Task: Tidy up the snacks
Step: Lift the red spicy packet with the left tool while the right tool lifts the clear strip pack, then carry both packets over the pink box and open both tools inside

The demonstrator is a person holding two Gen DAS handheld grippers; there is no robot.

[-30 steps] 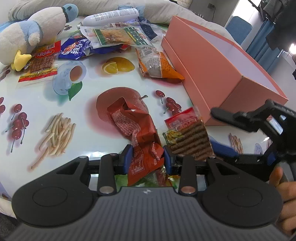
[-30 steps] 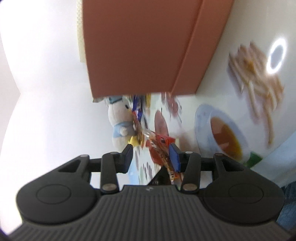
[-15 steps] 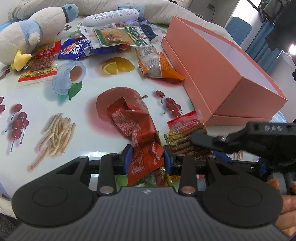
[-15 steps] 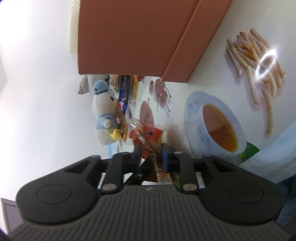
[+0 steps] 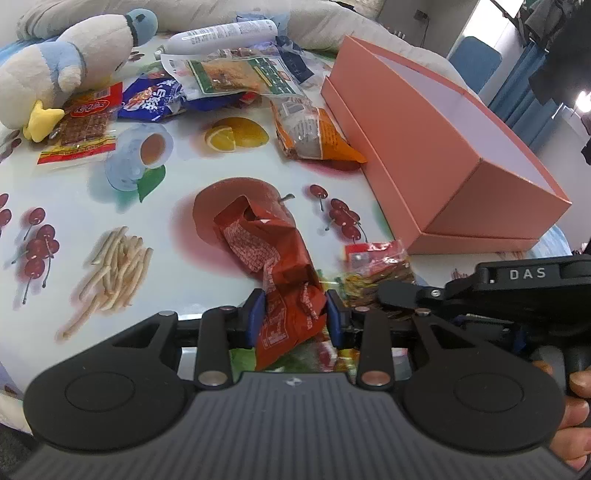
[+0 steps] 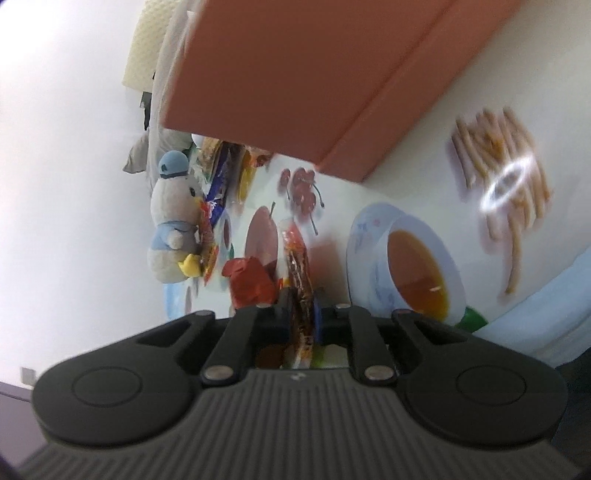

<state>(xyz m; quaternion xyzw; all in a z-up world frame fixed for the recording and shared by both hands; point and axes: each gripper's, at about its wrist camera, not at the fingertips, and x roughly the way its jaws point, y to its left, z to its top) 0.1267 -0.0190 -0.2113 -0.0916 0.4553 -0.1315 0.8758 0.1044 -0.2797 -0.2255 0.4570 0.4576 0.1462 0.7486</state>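
**Table count**

Seven snack packets: red crumpled packet (image 5: 273, 254), clear biscuit packet (image 5: 376, 266), orange packet (image 5: 314, 133), green-labelled packet (image 5: 236, 75), blue packet (image 5: 151, 99), red-yellow packet (image 5: 85, 125), white tube (image 5: 221, 35). One pink box (image 5: 424, 147). One plush toy (image 5: 62, 70).

Your right gripper (image 6: 299, 306) starts out with its jaws standing apart around the flat clear packet of brown snack sticks with a red header (image 6: 298, 275); now they are closing and press it on both sides. The gripper has rolled, so the printed tablecloth (image 6: 406, 177) and the salmon-pink cardboard box (image 6: 295, 74) sit at a new slant in its view. Seen from your left wrist, the packet (image 5: 373, 266) has tipped flatter, and the right gripper (image 5: 406, 295) now lies low across it.
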